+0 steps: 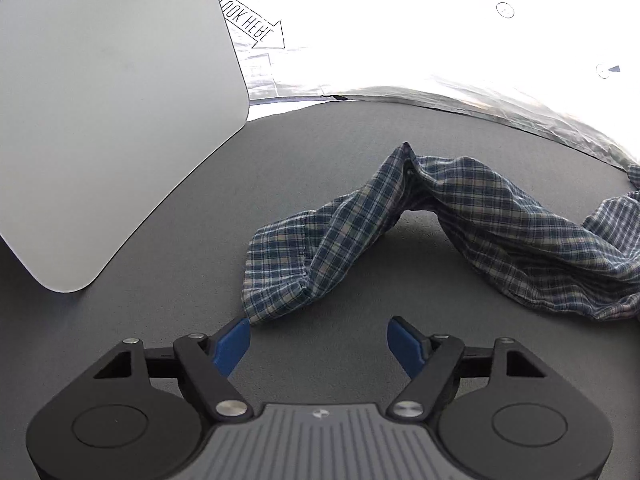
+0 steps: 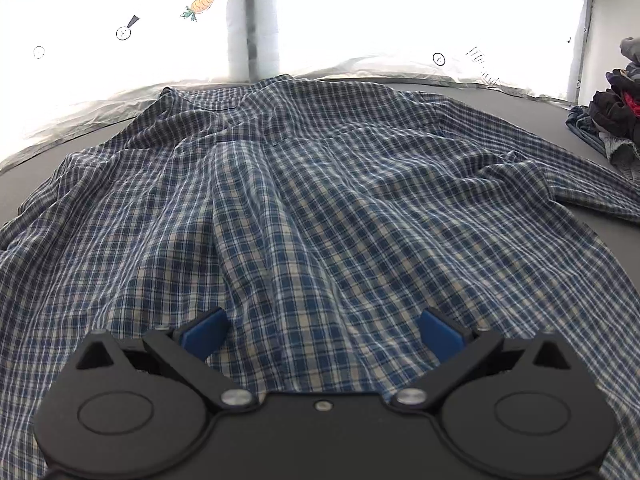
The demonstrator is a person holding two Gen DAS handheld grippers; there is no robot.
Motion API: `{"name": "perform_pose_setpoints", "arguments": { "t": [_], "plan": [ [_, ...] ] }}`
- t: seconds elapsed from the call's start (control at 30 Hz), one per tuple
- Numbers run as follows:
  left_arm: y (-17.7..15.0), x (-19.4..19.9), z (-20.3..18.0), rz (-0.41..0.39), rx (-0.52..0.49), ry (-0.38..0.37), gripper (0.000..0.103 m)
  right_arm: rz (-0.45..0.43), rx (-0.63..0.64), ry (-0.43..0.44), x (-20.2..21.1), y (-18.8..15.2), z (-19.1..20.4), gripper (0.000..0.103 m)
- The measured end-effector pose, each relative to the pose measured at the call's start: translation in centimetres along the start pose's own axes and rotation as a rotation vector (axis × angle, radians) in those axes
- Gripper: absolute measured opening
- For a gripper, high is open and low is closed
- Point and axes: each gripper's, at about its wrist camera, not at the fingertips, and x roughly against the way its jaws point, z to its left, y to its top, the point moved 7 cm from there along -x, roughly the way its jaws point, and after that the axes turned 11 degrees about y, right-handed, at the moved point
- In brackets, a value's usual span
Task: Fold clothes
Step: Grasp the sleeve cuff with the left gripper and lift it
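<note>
Fingers on my left gripper stand spread over the grey table, nothing between them; the left blue pad sits just at the cuff end of the plaid shirt sleeve, and whether it touches I cannot tell. That sleeve arches up and runs off the right edge. My right gripper is spread too, above the rumpled shirt body, whose near hem is hidden. A white board leans at left. Piled clothes are cut off at far right.
</note>
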Motion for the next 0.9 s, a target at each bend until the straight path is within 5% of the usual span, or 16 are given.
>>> {"name": "perform_pose_setpoints", "arguments": {
  "t": [0.17, 0.27, 0.3, 0.5, 0.73, 0.9],
  "plan": [
    [0.6, -1.1, -0.6, -0.041, -0.013, 0.003, 0.073, -0.079, 0.008, -0.010, -0.1, -0.3, 0.1, 0.103],
    [0.6, -1.4, -0.1, -0.003, 0.052, 0.013, 0.035, -0.086, 0.010, -0.011, -0.4, 0.0, 0.1, 0.103],
    [0.5, -1.4, 0.2, 0.008, 0.060, 0.021, 0.014, -0.087, 0.010, -0.010, -0.5, 0.1, 0.0, 0.103],
    [2.6, 3.3, 2.9, -0.018, 0.174, -0.012, 0.009, -0.094, 0.008, -0.006, -0.5, 0.1, 0.0, 0.103],
    [7.1, 13.3, 7.5, -0.101, 0.458, -0.127, 0.008, -0.099, 0.003, 0.002, -0.4, 0.0, -0.1, 0.103],
    [8.7, 13.8, 9.5, -0.089, 0.533, -0.100, 0.008, -0.099, 0.003, 0.005, -0.4, -0.1, -0.1, 0.103]
  ]
}}
